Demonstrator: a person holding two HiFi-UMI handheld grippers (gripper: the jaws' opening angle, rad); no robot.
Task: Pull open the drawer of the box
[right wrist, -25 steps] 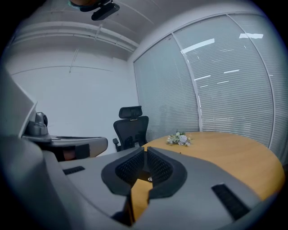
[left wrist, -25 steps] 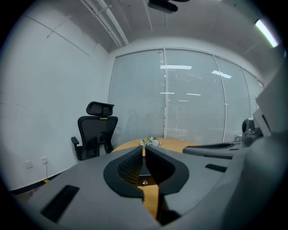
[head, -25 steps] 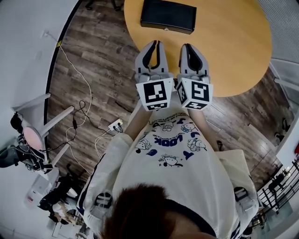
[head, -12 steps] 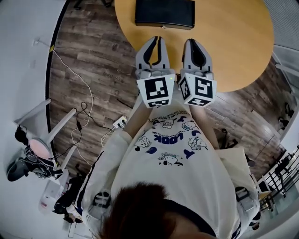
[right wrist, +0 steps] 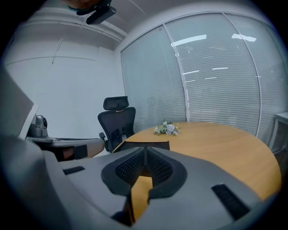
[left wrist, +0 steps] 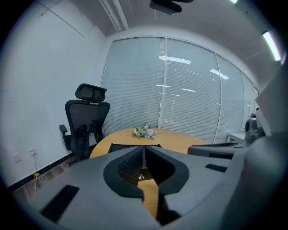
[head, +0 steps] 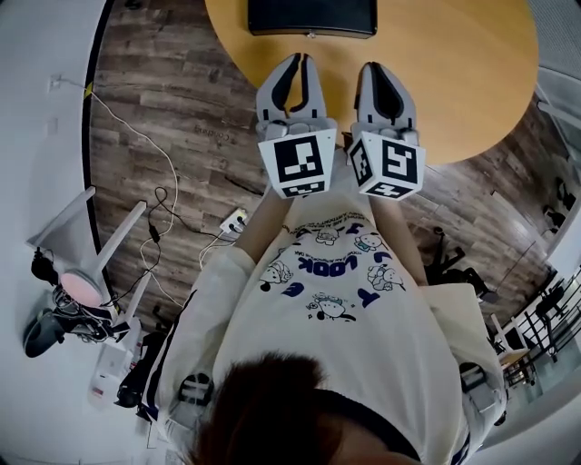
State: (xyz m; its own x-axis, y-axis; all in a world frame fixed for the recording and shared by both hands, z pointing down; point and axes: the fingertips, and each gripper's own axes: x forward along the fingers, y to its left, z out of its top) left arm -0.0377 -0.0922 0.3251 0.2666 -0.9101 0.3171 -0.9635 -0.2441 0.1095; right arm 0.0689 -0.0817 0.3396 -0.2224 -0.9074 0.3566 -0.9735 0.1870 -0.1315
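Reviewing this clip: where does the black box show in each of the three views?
Head view: black box at the top edge, centre, on the round wooden table.
Left gripper view: centre, just below the flowers, at the table's near edge.
Right gripper view: centre, below and left of the flowers, at the table's near edge.
Shared landmark: the round wooden table, seen in all three.

Left claw (head: 296,58), right claw (head: 373,66), both closed
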